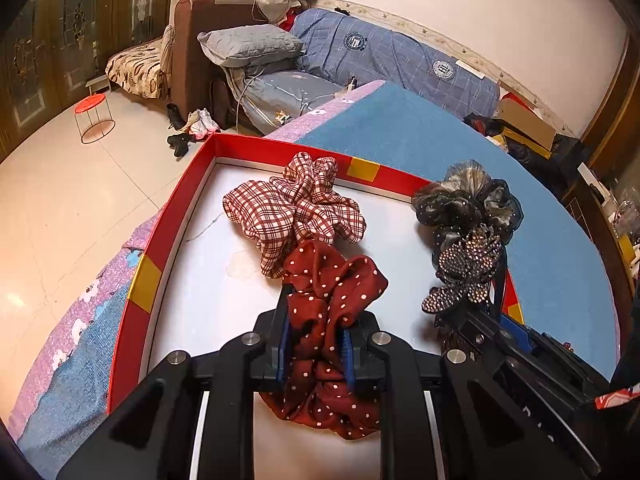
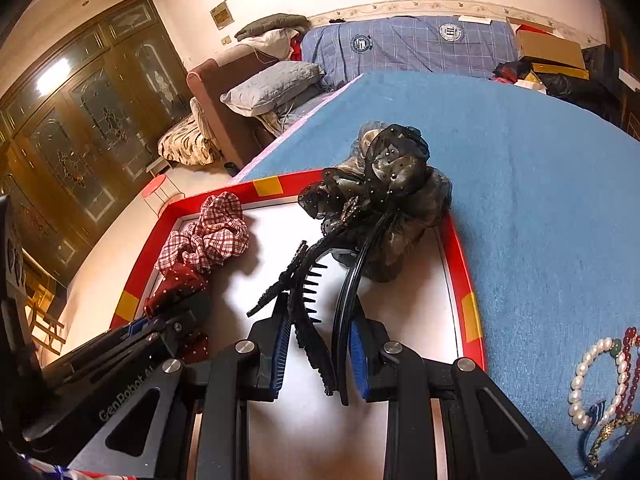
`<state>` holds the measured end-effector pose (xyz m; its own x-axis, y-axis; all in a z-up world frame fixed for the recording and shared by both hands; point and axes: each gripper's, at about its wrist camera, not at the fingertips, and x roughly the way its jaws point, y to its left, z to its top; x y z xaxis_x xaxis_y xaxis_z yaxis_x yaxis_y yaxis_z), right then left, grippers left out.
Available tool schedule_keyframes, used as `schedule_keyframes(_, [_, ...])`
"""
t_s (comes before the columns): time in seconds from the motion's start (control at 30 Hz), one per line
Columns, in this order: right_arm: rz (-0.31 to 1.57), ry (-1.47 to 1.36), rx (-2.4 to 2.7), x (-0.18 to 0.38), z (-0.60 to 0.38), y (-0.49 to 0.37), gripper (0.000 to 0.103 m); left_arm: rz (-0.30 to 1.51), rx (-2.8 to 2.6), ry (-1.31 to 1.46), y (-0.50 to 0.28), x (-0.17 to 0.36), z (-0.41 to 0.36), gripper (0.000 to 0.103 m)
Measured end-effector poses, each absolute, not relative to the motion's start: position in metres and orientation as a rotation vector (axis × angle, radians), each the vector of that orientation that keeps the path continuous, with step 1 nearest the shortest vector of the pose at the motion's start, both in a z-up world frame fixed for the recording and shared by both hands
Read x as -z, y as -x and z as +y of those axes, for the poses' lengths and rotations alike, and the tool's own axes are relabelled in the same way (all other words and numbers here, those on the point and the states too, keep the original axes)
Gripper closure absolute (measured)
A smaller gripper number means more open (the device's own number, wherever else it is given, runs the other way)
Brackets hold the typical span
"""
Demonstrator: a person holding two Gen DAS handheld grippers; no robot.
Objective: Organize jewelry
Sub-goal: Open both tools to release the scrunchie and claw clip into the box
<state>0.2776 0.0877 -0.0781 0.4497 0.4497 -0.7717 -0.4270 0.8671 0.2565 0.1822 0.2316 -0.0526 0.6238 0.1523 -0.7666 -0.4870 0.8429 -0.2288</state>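
tiled floor [image 1: 60, 208], brown sofa [image 1: 200, 28], pillows [image 1: 252, 44]

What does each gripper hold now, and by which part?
Left gripper: dark red polka-dot fabric scrunchie, pinched across its bunched middle. Right gripper: black toothed hair clip with dark gauze flower, held at the clip end.

Blue cloth-covered table [image 2: 540, 168] bearing a red-rimmed tray [image 2: 464, 256] and, just beside it, pearl bracelet [image 2: 596, 376].

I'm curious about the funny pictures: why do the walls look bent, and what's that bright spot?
Both wrist views come through a fisheye lens, so edges curve and corners go black. In the right wrist view, lamp glare shines on the cabinet door; in the left wrist view, it shines on the floor.
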Motion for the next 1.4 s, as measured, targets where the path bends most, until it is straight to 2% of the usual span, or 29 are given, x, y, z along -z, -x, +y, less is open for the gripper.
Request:
schedule_keyframes(0.5, [0.969,-0.033,-0.542,0.078,0.085,-0.277,0.073,0.818,-0.375,0.457,-0.180,0.050,0.234,0.081])
schedule_keyframes(0.67, [0.973,-0.043,-0.545,0.077,0.081,-0.277,0.071,0.806,-0.369,0.468,-0.178,0.048,0.234,0.073])
schedule_keyframes(0.87, [0.969,-0.071,-0.548,0.073,0.071,-0.275,0.069,0.773,-0.362,0.495,-0.175,0.042,0.236,0.069])
schedule_keyframes(1.4, [0.851,-0.199,-0.625,0.019,0.022,-0.240,0.069,0.648,-0.312,0.472,-0.165,0.022,0.225,0.063])
